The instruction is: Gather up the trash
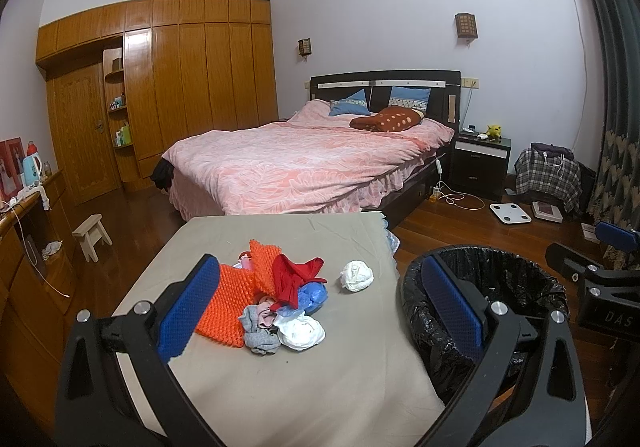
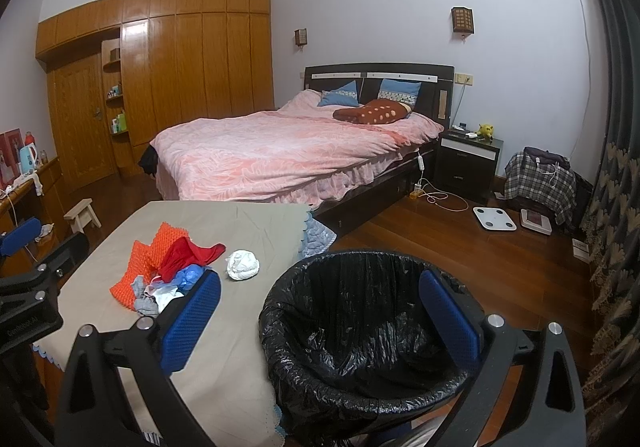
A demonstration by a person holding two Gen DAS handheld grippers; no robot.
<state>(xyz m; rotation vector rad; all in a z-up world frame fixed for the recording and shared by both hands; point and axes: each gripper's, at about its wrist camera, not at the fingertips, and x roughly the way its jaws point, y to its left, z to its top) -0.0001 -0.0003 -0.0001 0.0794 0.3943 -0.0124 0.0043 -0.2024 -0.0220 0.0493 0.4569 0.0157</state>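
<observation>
Both claws gaped wide and empty; the trash pile [image 1: 276,299] lay on the counter [image 1: 320,387] dead ahead of the left claw [image 1: 320,311], nearer than the right claw [image 2: 320,321], which faced the bin [image 2: 360,327]

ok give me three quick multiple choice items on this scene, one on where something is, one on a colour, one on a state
1. Where does the lone white wad lie?
A. in the bin
B. on the table, apart from the pile
C. on the bed

2. What colour is the bumpy mat in the trash pile?
A. orange
B. green
C. black

3. How do the left tongs stand?
A. shut on a rag
B. shut on nothing
C. open, holding nothing

Answers: 1 B, bare cloth shows between wad and pile. 2 A, it is bright orange. 3 C, the blue pads stand wide apart with nothing between.
</observation>
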